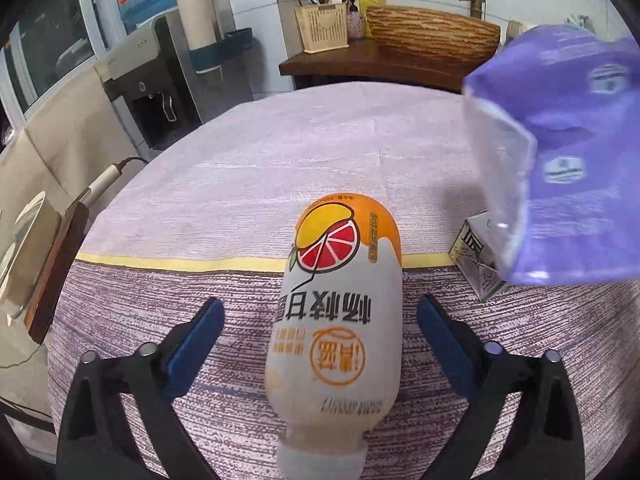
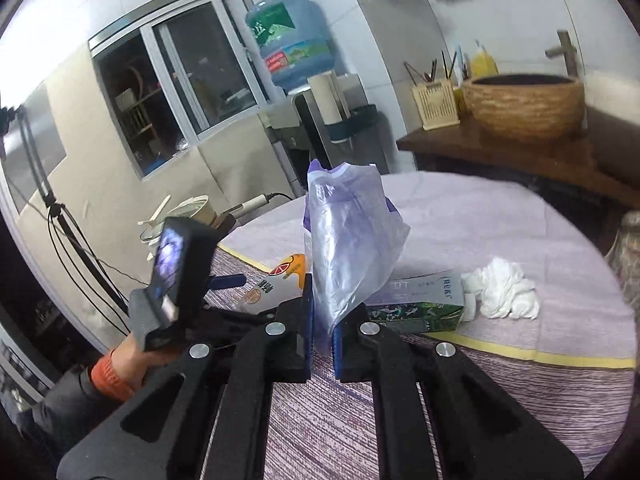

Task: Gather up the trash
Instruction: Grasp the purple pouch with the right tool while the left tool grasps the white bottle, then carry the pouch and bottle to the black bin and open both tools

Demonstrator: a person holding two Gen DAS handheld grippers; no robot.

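A drink bottle (image 1: pixel 340 308) with an orange and grapefruit label lies on its side on the striped tablecloth (image 1: pixel 240 160), cap end toward the camera. My left gripper (image 1: pixel 320 304) is open and straddles it, both blue pads clear of its sides. My right gripper (image 2: pixel 322 320) is shut on a thin purple plastic bag (image 2: pixel 352 240), which stands up above the jaws; the bag (image 1: pixel 568 160) also hangs at the right of the left wrist view. A green and white carton (image 2: pixel 420 300) lies behind the bag, with a crumpled white tissue (image 2: pixel 500 288) to its right. The bottle (image 2: pixel 276 280) shows left of the bag.
A water dispenser (image 1: pixel 160 80) with a blue jug stands beyond the table's far left. A dark wooden cabinet (image 1: pixel 360 64) behind the table carries a woven basin (image 1: pixel 432 32) and a utensil holder (image 1: pixel 324 26). A person's hand (image 2: pixel 120 368) holds the left gripper.
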